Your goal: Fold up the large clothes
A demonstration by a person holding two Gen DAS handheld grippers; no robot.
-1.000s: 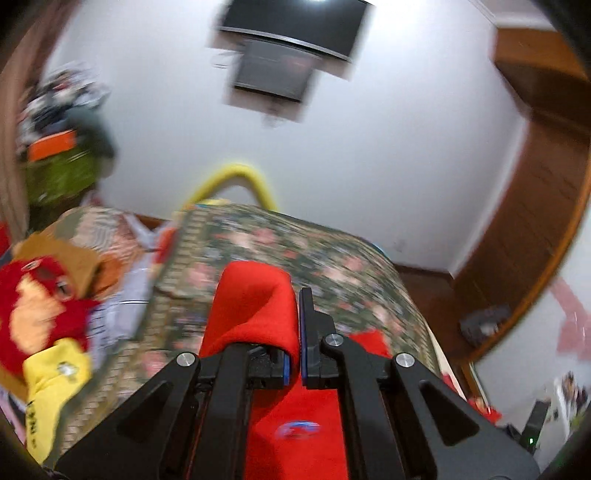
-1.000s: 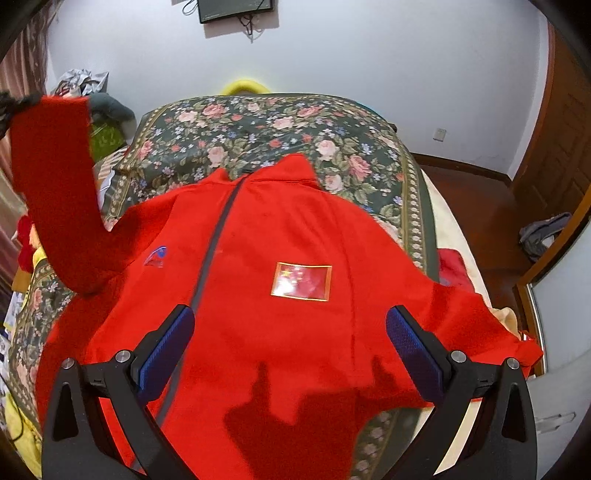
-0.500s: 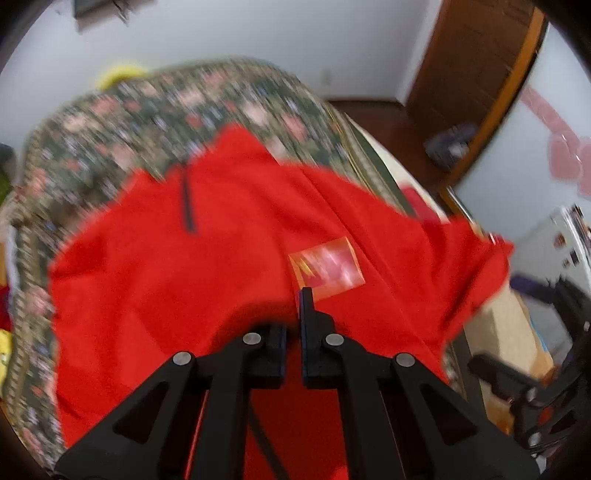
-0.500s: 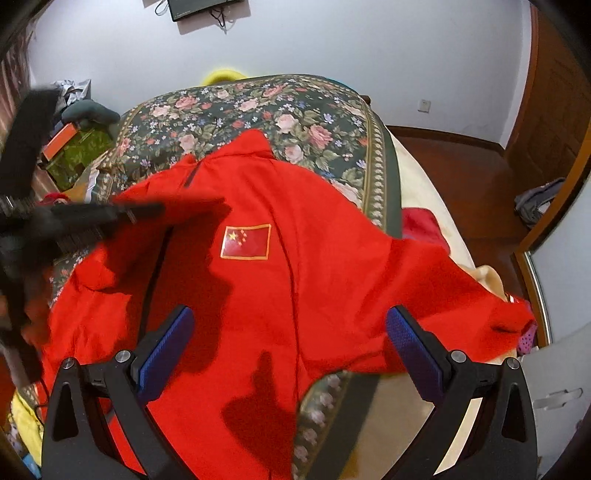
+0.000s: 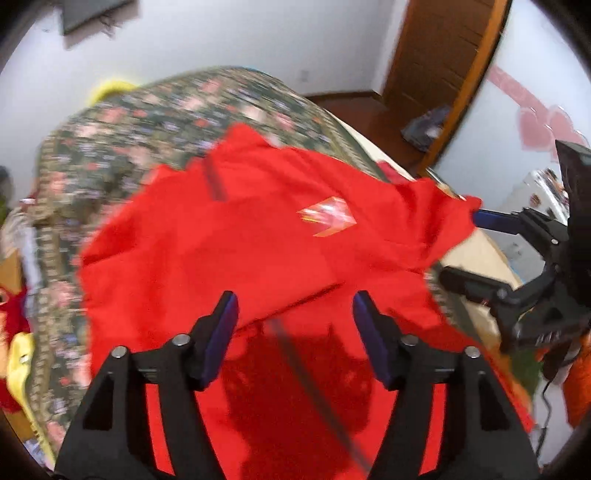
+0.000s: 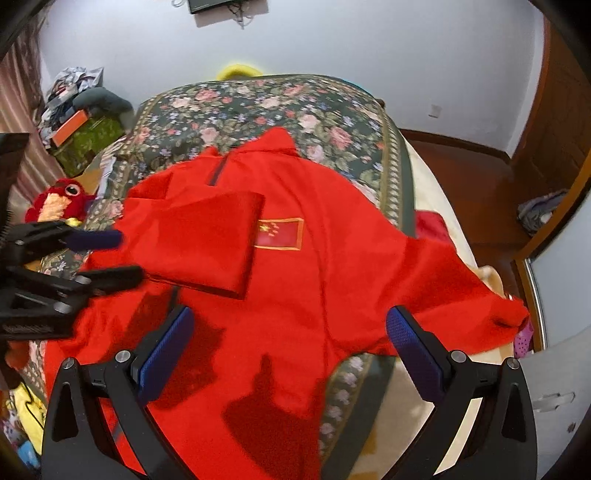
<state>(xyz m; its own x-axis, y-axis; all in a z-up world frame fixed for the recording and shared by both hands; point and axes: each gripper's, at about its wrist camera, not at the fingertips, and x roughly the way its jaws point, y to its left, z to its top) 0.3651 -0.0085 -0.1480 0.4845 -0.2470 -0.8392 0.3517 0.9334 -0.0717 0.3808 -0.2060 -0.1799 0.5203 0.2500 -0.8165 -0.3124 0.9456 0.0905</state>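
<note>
A large red jacket (image 6: 325, 266) with a flag patch (image 6: 280, 233) lies front up on the floral bedspread (image 6: 280, 107). Its left sleeve (image 6: 207, 240) lies folded across the chest. Its right sleeve (image 6: 476, 299) stretches toward the bed's right edge. My left gripper (image 5: 295, 314) is open and empty above the jacket's lower front; it also shows in the right wrist view (image 6: 110, 254). My right gripper (image 6: 290, 339) is open and empty above the hem; in the left wrist view (image 5: 469, 247) it sits at the right sleeve's cuff (image 5: 461, 206).
A red plush toy (image 6: 59, 199) and a clutter pile (image 6: 81, 110) sit left of the bed. A wooden door (image 6: 554, 110) and floor lie to the right. A dark screen (image 6: 214, 4) hangs on the white wall. Yellow cloth (image 5: 22, 365) lies at lower left.
My left gripper carried the left sleeve across the chest, let it go and opened. The right gripper stayed open and shifted slightly right.
</note>
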